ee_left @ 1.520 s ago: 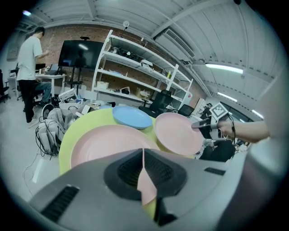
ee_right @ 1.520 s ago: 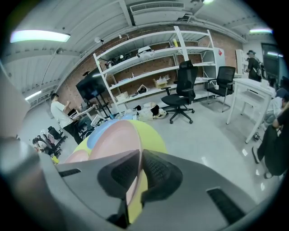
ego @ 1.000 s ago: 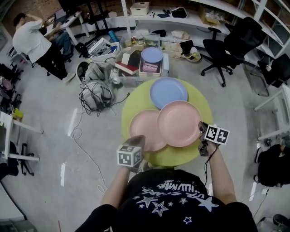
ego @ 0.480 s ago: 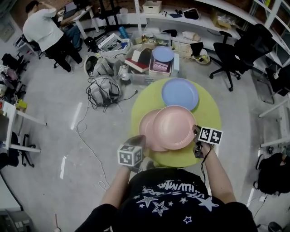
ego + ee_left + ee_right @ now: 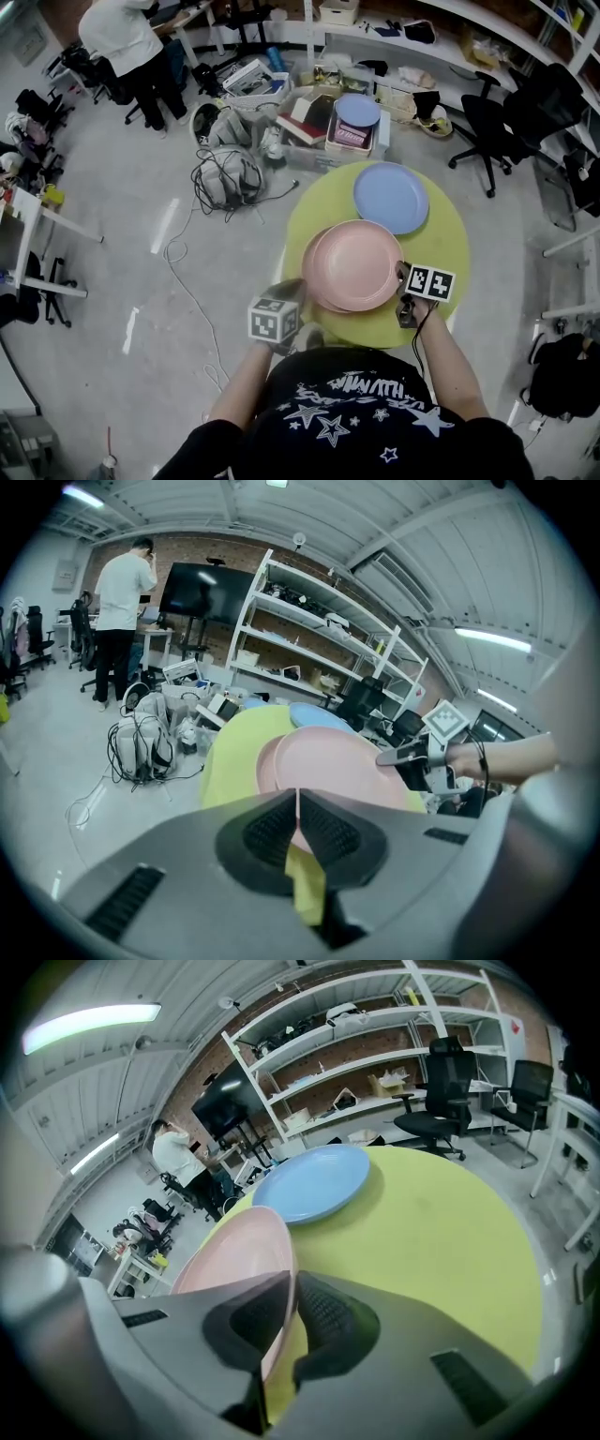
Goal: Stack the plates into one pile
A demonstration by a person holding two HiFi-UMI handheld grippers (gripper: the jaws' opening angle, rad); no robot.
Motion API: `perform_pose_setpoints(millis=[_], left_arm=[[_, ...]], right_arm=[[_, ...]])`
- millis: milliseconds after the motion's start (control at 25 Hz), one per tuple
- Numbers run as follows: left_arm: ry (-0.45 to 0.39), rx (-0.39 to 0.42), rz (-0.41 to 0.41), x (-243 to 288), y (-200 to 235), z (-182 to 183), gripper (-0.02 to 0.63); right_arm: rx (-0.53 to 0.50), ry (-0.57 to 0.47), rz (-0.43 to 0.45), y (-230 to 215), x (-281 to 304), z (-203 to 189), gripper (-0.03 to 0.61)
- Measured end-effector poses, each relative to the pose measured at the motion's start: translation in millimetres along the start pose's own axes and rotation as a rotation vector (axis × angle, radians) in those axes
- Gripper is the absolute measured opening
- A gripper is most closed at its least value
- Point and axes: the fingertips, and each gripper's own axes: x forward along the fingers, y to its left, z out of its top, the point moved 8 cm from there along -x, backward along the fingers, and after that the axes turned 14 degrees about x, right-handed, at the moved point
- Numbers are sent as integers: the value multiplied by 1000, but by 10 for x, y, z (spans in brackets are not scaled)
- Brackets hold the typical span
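3 matte round plates on yellow-green table (image 5: 450, 246): 2 pink, 1 blue. Top pink plate (image 5: 358, 264) sits over lower pink plate (image 5: 308, 270) w/ right gripper (image 5: 403, 279) pinching its rim. Blue plate (image 5: 390, 197) just beside. Left gripper (image 5: 288, 287) jaws pressed together, empty.

Person (image 5: 127, 37) in white stood far left | cable bundle (image 5: 225, 180) lay on floor | bins (image 5: 328, 131) of books sat just beyond desk (image 5: 450, 246) | black chair (image 5: 506, 117) stood near shelves (image 5: 459, 21) | side table (image 5: 23, 214) stood at left | black bag (image 5: 562, 375) lay at right
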Motion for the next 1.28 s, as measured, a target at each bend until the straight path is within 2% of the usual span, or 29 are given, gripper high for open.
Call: perform_pose_setpoints(millis=[560,640,800,1040,1160,1280], left_arm=[[45,-32,14,-77,-19,-192,20],[53,-31,12,-66,-44,-212,20],[75,-29,14,-39,-101,-237,20],[75,-21,19,-28,-190,-212,20],[77,-23,25,-13,-205,-200,20],[76,-20,35,33,-198,-180,20]], right_arm=[[-201,32,-12,175,174,-201,34],[-240,44,-1,191,192,-222,54],[-295,60,48,236,228,-254,138],[-268,55,111,225,205,-279,172],[-185,5,180,176,154,-218,189],[-94,-47,208,57,134,-78,192]])
